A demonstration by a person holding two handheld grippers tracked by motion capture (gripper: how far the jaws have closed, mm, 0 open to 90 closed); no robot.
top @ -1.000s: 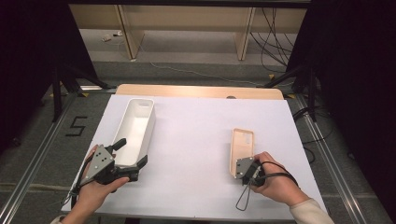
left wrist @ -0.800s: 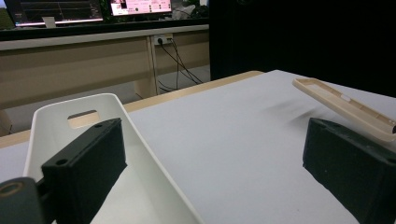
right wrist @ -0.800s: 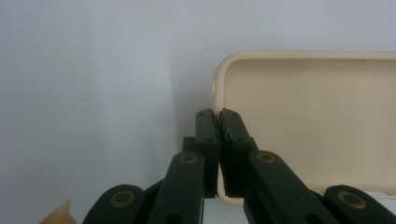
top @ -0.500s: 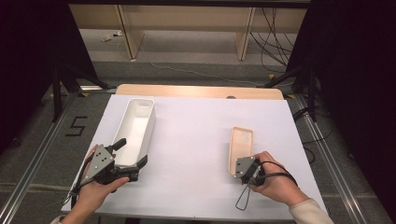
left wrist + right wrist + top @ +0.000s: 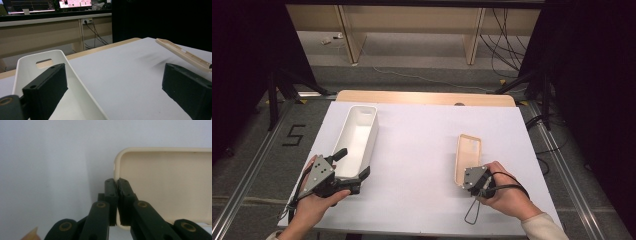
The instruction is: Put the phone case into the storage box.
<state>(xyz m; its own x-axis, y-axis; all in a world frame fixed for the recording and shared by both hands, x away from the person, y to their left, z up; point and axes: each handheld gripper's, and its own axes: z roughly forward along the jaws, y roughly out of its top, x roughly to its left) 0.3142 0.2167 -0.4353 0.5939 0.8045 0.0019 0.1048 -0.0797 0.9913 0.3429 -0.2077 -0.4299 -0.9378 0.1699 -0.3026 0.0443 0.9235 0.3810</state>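
The right gripper (image 5: 471, 176) pinches the near rim of the beige lid (image 5: 468, 157) by the table's (image 5: 422, 135) right edge, its long axis running away. The left gripper (image 5: 352, 167), jaws wide, straddles the white bin's (image 5: 358, 137) near wall.

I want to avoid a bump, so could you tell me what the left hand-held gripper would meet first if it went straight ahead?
Probably the white bin: the left hand-held gripper straddles its near right wall with jaws open.

My table (image 5: 422, 150) has a white top; the white bin (image 5: 357, 140) sits left, the beige lid (image 5: 468, 155) right.
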